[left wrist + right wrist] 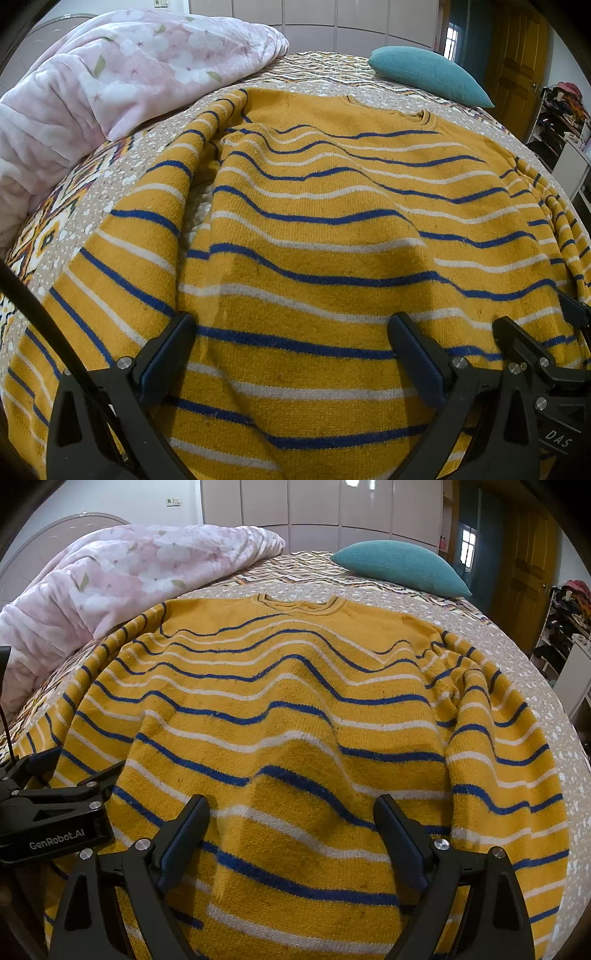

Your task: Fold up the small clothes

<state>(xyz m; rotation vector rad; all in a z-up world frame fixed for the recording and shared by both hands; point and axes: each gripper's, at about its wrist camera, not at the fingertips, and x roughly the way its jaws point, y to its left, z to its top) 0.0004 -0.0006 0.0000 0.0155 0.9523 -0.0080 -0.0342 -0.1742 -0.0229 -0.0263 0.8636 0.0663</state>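
A mustard-yellow sweater with blue and white stripes (314, 229) lies spread out and wrinkled on the bed, collar at the far end, sleeves along both sides; it also shows in the right wrist view (295, 716). My left gripper (291, 328) is open, its fingers wide apart just above the sweater's lower body. My right gripper (291, 808) is open too, over the lower body a little to the right. The right gripper's body shows at the lower right of the left wrist view (535, 354); the left gripper's body shows at the left of the right wrist view (55, 812).
The bed has a patterned beige bedspread (517, 657). A pink floral blanket (110, 81) is bunched at the far left. A teal pillow (428, 74) lies at the far right. Wardrobes, a wooden door (528, 572) and a cluttered shelf stand beyond the bed.
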